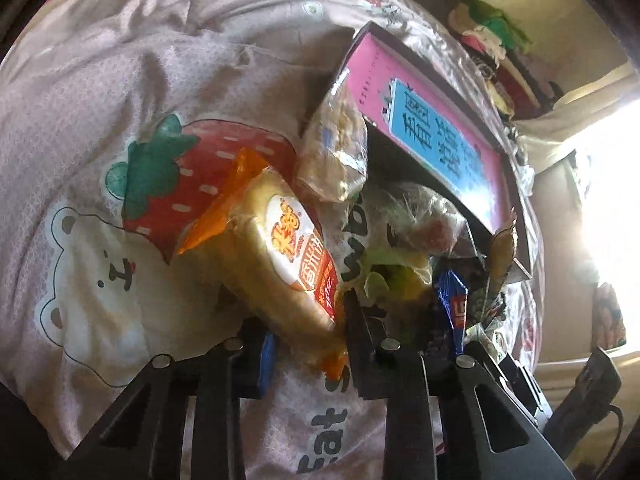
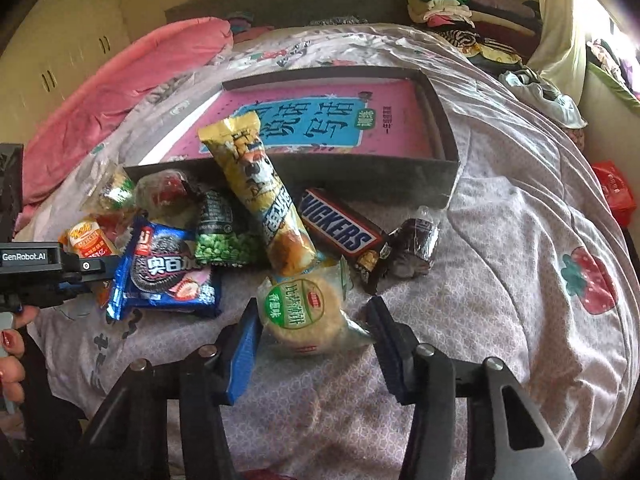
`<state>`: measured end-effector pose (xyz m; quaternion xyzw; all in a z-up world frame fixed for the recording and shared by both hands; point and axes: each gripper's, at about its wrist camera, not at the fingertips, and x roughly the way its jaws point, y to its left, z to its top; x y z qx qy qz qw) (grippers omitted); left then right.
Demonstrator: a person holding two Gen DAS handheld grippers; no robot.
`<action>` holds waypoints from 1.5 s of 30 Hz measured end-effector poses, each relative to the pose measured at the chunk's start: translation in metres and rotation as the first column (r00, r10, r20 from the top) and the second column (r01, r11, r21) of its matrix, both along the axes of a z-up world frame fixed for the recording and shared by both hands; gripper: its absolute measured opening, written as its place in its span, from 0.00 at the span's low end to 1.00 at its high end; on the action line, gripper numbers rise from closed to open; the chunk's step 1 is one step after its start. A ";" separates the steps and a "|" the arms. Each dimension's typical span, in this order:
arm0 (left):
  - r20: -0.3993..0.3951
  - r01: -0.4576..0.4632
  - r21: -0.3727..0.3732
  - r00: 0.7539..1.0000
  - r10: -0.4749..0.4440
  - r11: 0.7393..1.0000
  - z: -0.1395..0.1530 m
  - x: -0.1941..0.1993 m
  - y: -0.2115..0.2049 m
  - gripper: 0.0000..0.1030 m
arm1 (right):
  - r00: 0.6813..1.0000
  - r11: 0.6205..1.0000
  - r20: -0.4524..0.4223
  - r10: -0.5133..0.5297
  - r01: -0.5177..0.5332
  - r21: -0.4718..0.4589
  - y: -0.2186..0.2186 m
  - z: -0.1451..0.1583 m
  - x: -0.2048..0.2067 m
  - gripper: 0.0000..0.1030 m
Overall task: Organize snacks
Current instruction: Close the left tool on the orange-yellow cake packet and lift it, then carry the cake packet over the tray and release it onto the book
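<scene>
Both wrist views angled down, close, sharing snack pile point(image 2: 240, 232), box point(image 2: 448, 184)

Your right gripper point(image 2: 316, 332) straddles the round green-labelled biscuit pack point(image 2: 306, 312), pads not touching; Snickers bar point(image 2: 344, 232) lies beyond.

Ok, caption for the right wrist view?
Right tongs straddle a round cracker pack before the box.
</scene>
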<state>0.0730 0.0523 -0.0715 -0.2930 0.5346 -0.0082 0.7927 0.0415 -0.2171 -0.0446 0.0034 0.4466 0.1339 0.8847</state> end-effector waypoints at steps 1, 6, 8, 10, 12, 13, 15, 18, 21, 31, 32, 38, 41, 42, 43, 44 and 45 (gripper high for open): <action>0.007 -0.001 -0.013 1.000 0.001 1.000 0.000 0.000 0.003 0.25 | 1.000 1.000 0.005 0.001 -0.001 0.009 -0.001 0.002 -0.001 0.50; 0.063 0.028 -0.004 0.998 -0.028 1.000 0.013 -0.007 0.008 0.23 | 0.997 0.998 0.072 0.000 -0.004 0.064 -0.007 0.018 -0.007 0.46; 0.087 0.042 0.007 0.995 -0.042 0.999 0.023 -0.013 0.009 0.23 | 0.995 0.997 0.095 -0.006 -0.002 0.082 -0.010 0.024 -0.007 0.46; 0.112 0.050 0.034 0.992 -0.054 0.998 0.034 -0.018 0.011 0.23 | 0.994 0.994 0.110 -0.013 0.001 0.106 -0.014 0.030 -0.006 0.45; 0.142 0.052 0.063 0.988 -0.061 0.997 0.045 -0.024 0.014 0.23 | 0.992 0.992 0.127 -0.022 0.007 0.123 -0.018 0.035 -0.004 0.45; 0.156 0.053 0.071 0.986 -0.063 0.996 0.050 -0.027 0.015 0.23 | 0.991 0.992 0.130 -0.024 0.007 0.126 -0.018 0.036 -0.003 0.45; 0.187 0.053 0.098 0.980 -0.071 0.994 0.062 -0.030 0.018 0.23 | 0.990 0.990 0.134 -0.034 0.015 0.138 -0.020 0.040 -0.001 0.45; 0.236 0.055 0.128 0.968 -0.084 0.990 0.079 -0.029 0.018 0.23 | 0.989 0.989 0.143 -0.042 0.021 0.146 -0.023 0.045 0.006 0.45; 0.260 0.060 0.142 0.961 -0.096 0.988 0.089 -0.021 0.015 0.23 | 0.986 0.988 0.158 -0.048 0.024 0.150 -0.024 0.051 0.017 0.45; 0.248 0.126 0.189 0.953 -0.172 0.974 0.094 0.028 -0.021 0.24 | 0.986 0.982 0.135 -0.101 0.078 0.170 -0.026 0.051 0.070 0.45; 0.245 0.133 0.191 0.953 -0.178 0.973 0.093 0.032 -0.023 0.24 | 0.986 0.981 0.127 -0.108 0.084 0.175 -0.027 0.049 0.075 0.45; 0.194 0.167 0.166 0.961 -0.198 0.972 0.080 0.071 -0.037 0.24 | 0.989 0.979 0.083 -0.119 0.103 0.175 -0.028 0.035 0.101 0.45; 0.175 0.166 0.178 0.965 -0.197 0.970 0.075 0.087 -0.040 0.24 | 0.990 0.981 0.072 -0.120 0.107 0.159 -0.028 0.028 0.107 0.45; 0.167 0.166 0.180 0.966 -0.197 0.970 0.073 0.092 -0.040 0.24 | 0.990 0.982 0.066 -0.123 0.112 0.150 -0.029 0.025 0.109 0.46; 0.158 0.167 0.180 0.968 -0.196 0.969 0.071 0.096 -0.041 0.24 | 0.990 0.982 0.064 -0.125 0.114 0.148 -0.029 0.024 0.110 0.46; 0.147 0.176 0.185 0.968 -0.204 0.967 0.069 0.101 -0.043 0.24 | 0.990 0.983 0.068 -0.124 0.114 0.147 -0.029 0.024 0.110 0.46; 0.144 0.177 0.192 0.968 -0.206 0.965 0.068 0.104 -0.045 0.24 | 0.990 0.983 0.071 -0.124 0.113 0.141 -0.029 0.024 0.111 0.46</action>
